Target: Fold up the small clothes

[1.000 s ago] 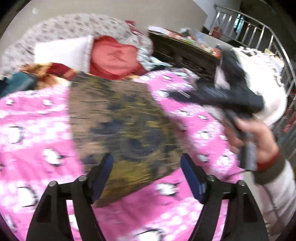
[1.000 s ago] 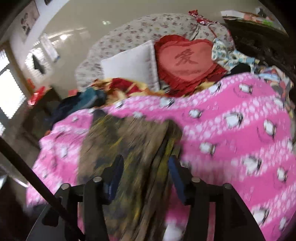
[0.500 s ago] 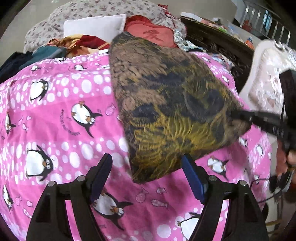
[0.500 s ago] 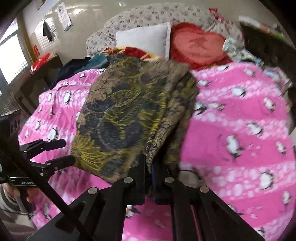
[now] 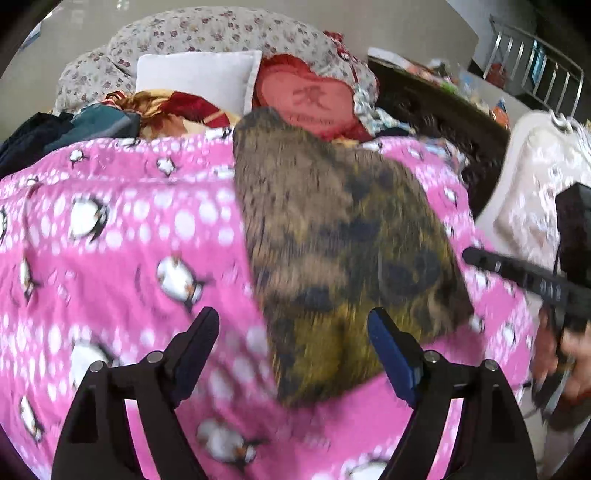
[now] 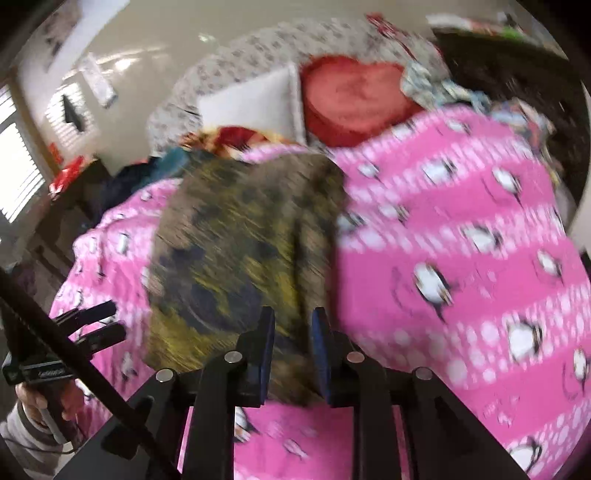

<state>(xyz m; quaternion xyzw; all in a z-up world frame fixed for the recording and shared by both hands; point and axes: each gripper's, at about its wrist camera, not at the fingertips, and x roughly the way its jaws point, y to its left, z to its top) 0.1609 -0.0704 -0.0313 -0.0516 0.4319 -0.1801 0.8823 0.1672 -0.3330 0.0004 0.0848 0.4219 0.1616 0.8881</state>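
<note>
A brown, yellow and black patterned garment (image 5: 343, 236) lies folded on the pink penguin bedspread (image 5: 122, 236); it also shows in the right wrist view (image 6: 243, 240). My left gripper (image 5: 293, 343) is open and empty, its fingers either side of the garment's near left corner, just short of it. My right gripper (image 6: 293, 343) has its jaws partly apart with the garment's near right edge between the pads; it shows from the side in the left wrist view (image 5: 517, 273). The left gripper shows at the left of the right wrist view (image 6: 92, 328).
At the head of the bed are a white pillow (image 5: 195, 77), a red heart cushion (image 5: 314, 99), a floral duvet (image 5: 221, 33) and dark clothes (image 5: 55, 129). A dark wooden cabinet (image 5: 436, 110) and a white chair (image 5: 535, 177) stand at the right.
The right gripper's jaws, clamped on the garment's edge half a second ago, have parted a little. The garment has dropped flat on the bedspread. The left gripper stayed open.
</note>
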